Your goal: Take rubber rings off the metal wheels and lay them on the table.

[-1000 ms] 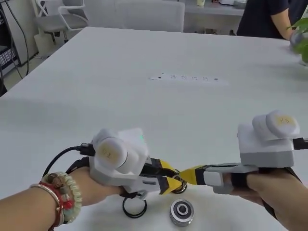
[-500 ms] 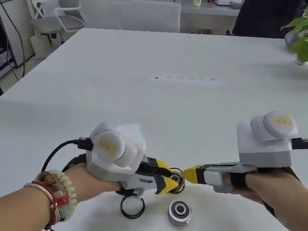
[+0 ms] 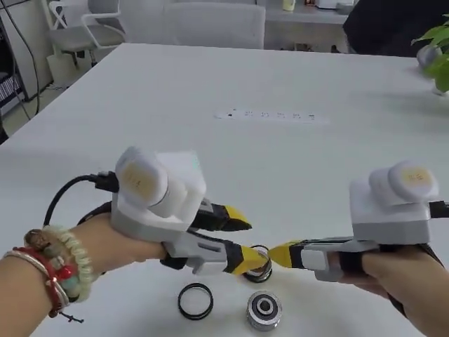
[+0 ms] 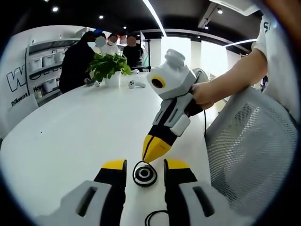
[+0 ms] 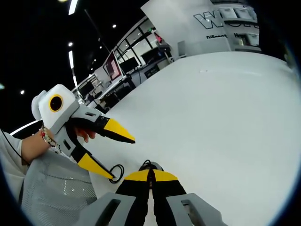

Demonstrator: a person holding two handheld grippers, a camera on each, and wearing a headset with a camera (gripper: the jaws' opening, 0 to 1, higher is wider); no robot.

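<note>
Left gripper [image 3: 255, 246] gapes wide astride a metal wheel [image 3: 257, 273] on the table [image 3: 295, 161], gripping nothing. Right gripper [image 3: 272, 254], jaws pressed together, noses the wheel's rim. With the wheel unclamped, tugging its rubber ring [image 4: 135, 174] could drag it away.

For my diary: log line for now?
left gripper open at metal wheel | right gripper shut on its rubber ring | loose ring on table

white table [image 3: 280, 161], grey chair [image 3: 214, 24], potted plant [image 3: 436, 53], ceiling spotlights [image 4: 55, 9]
</note>
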